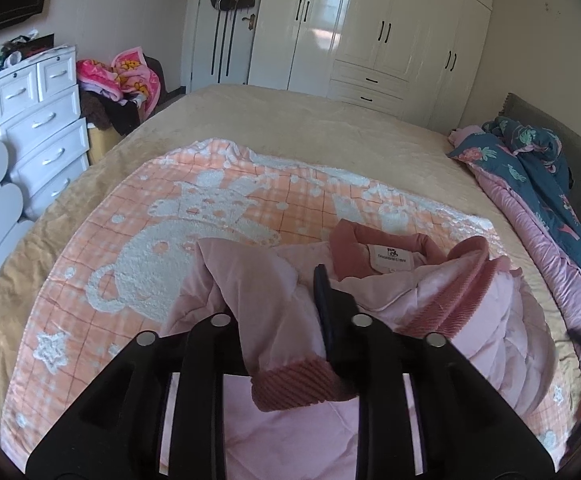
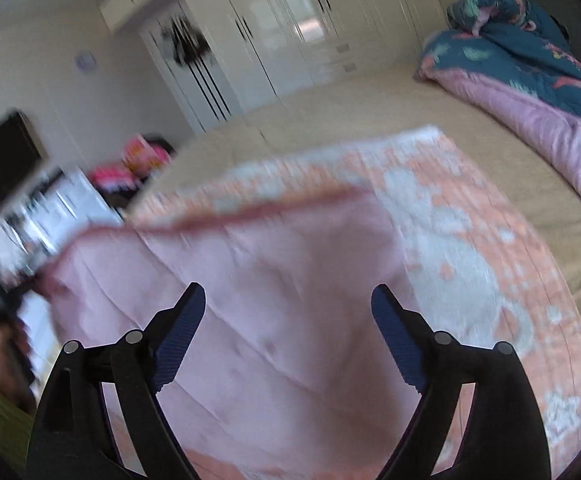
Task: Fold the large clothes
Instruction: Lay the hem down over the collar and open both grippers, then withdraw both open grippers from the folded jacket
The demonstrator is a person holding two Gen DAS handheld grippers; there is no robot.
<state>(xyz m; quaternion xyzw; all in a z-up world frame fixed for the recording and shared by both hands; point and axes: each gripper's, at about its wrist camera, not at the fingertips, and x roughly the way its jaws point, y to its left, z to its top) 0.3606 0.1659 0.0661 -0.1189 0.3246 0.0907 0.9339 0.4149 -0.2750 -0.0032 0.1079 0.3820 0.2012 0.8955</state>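
While the left gripper (image 1: pixel 286 320) pinches a sleeve (image 1: pixel 250 300) to carry it, the right gripper (image 2: pixel 288 332) hangs open, empty, above the jacket (image 2: pixel 250 264).

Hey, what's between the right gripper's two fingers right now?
Nothing is pinched. In the right wrist view the right gripper stands wide open; through the gap shows only the pink jacket, lying on the checked blanket below the fingers.

Left wrist fisheye angled down, close above pale pink quilted jacket (image 1: pixel 502 320), right wrist fisheye likewise, blurred, both facing glossy white wardrobe (image 1: pixel 374 28), sharing peach checked blanket (image 2: pixel 490 240)
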